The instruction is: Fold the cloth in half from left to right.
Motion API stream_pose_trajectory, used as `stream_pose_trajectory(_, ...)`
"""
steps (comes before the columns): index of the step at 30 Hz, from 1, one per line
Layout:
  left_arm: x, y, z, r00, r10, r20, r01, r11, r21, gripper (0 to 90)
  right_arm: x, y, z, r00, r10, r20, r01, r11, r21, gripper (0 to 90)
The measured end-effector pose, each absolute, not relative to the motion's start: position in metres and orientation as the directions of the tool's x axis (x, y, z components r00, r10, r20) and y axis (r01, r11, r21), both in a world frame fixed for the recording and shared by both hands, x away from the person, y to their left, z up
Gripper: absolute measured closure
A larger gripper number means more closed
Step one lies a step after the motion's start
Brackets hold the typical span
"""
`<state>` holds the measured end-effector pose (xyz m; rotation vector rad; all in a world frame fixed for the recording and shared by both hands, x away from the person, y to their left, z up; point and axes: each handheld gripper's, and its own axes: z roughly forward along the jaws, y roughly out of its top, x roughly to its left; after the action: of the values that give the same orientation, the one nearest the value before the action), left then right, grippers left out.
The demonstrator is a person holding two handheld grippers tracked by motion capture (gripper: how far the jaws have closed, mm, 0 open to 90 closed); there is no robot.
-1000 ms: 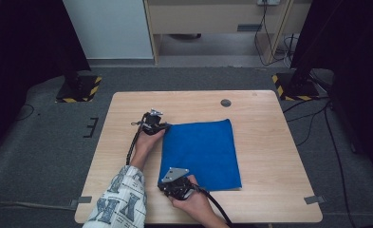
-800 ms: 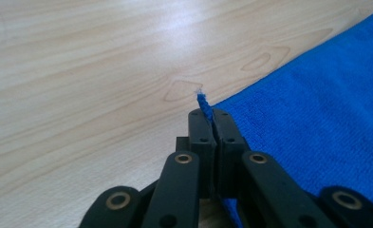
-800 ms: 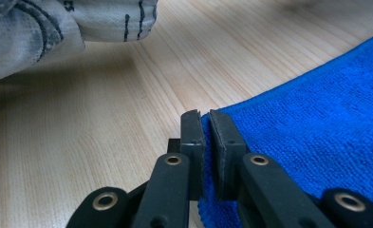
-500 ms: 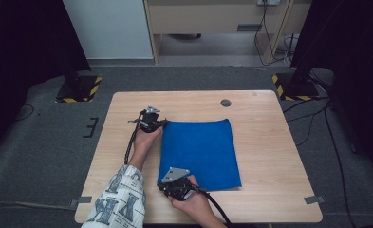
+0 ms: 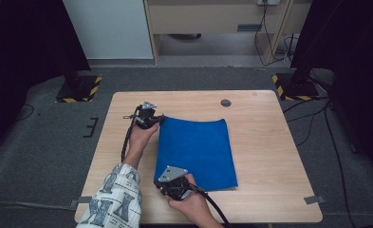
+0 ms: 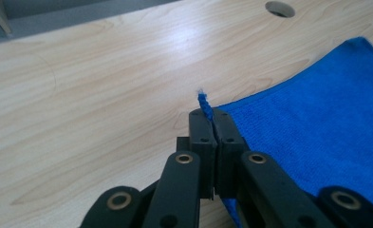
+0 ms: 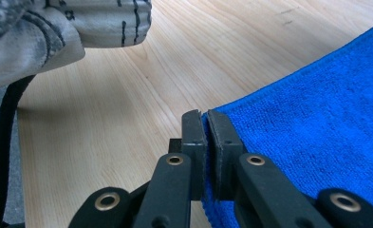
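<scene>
A blue cloth point(image 5: 196, 152) lies spread on the wooden table point(image 5: 269, 156). My left gripper point(image 5: 158, 120) is at the cloth's far left corner and is shut on it. In the left gripper view its jaws point(image 6: 214, 116) pinch the corner of the cloth point(image 6: 312, 128), and a blue tip sticks up above them. My right gripper point(image 5: 160, 182) is at the near left corner. In the right gripper view its jaws point(image 7: 205, 118) are shut on the edge of the cloth point(image 7: 317, 109).
A round cable hole point(image 5: 226, 102) sits near the table's far edge. A patterned sleeve point(image 5: 113, 199) covers the left forearm, and it also hangs at the upper left as the sleeve point(image 7: 56, 23). Bare wood lies to the right of the cloth.
My left gripper has lifted a little with the far left corner of the cloth, so that edge now curves up. The right gripper has stayed put.
</scene>
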<state>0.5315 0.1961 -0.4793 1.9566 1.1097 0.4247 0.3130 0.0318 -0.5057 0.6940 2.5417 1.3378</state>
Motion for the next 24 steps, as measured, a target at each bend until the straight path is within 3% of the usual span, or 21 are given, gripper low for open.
stream_pose_trajectory(24,0.528,0.218,-0.466,0.555,0.829,-0.073,0.552,-0.301,0.777,88.3,0.306,0.052,-0.486,-0.884,0.466,0.025,0.267,0.46,0.847,87.7)
